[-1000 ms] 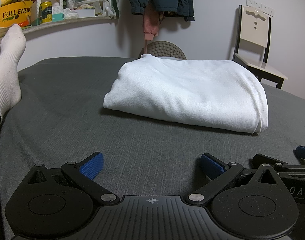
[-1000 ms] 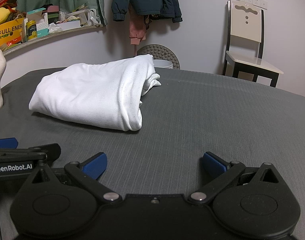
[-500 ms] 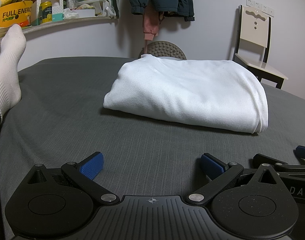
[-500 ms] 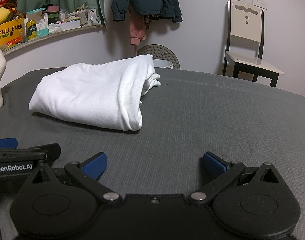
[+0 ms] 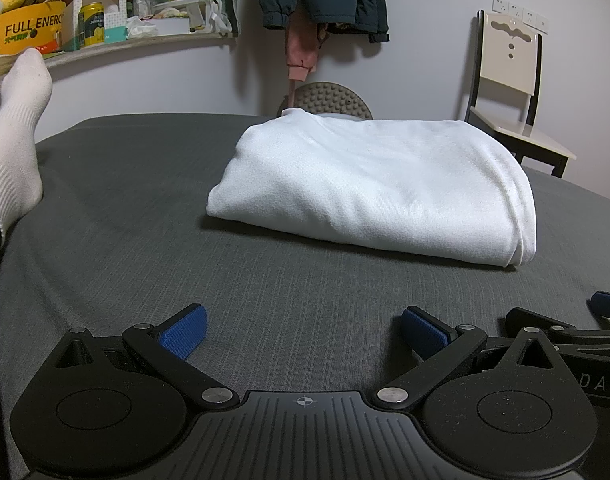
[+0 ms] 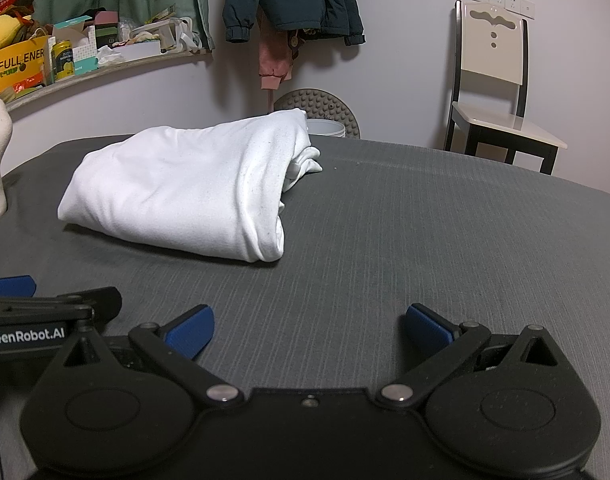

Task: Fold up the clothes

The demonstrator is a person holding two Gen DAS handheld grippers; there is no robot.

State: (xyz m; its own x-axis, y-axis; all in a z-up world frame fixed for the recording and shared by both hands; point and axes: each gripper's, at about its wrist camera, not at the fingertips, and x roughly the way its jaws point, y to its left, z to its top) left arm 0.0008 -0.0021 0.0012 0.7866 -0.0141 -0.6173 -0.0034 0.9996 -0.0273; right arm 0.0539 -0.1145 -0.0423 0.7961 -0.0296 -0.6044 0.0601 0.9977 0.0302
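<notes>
Folded white garment (image 5: 377, 184) lay on the grey bed (image 5: 145, 208). Left gripper (image 5: 303, 330) and right gripper (image 6: 309, 328) rested near it, fingers spread apart, empty.

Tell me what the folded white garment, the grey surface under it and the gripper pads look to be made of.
Folded white garment: probably a soft cotton-like knit, matte, with rounded bulky folds.
Grey surface: woven fabric cover, matte; fine ribbed lines run across it.
Pads of the left gripper: blue, apparently rubber or plastic, with a fine grid texture. The right gripper looks alike.
</notes>
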